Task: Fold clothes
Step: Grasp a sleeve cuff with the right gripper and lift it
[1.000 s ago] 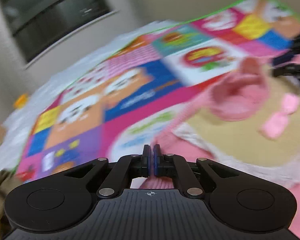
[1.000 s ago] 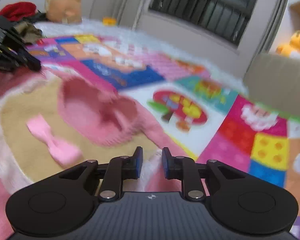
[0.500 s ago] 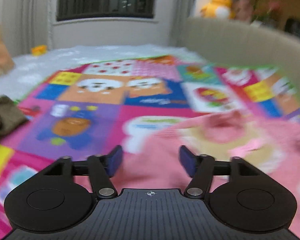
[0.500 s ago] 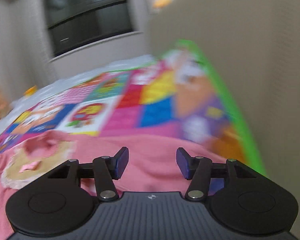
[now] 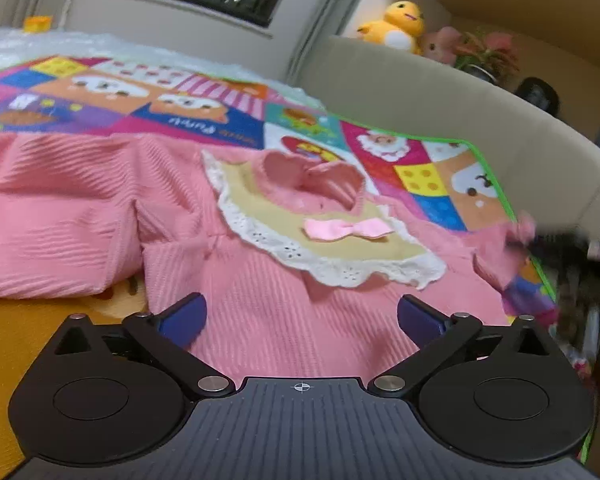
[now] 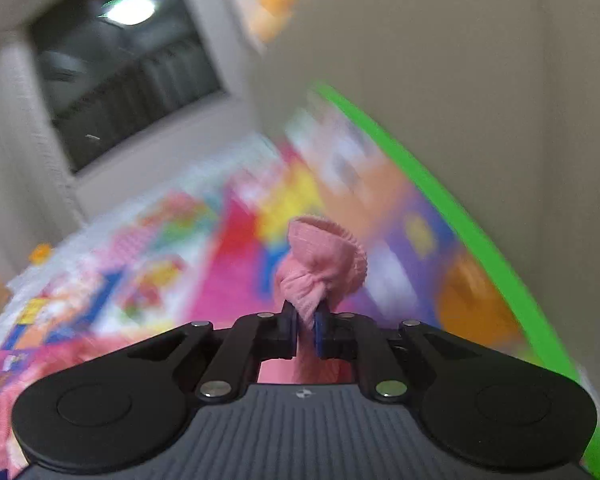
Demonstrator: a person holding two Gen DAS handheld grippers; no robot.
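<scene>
So far only the sleeve cuff is pinched by the right tool, its jaws having just closed, while the pink sweater is seen unfolded ahead of the left tool, whose jaws have just spread wide with nothing gripped.

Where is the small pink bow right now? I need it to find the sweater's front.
In the left wrist view the pink bow lies centre-right, on the cream lace-edged collar just below the neck opening of the pink sweater.

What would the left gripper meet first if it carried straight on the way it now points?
Probably the pink sweater spread on the play mat. The left gripper, jaws just opened wide with nothing between them, tilts down at the ribbed chest panel below the lace collar. Depth is unclear.
</scene>
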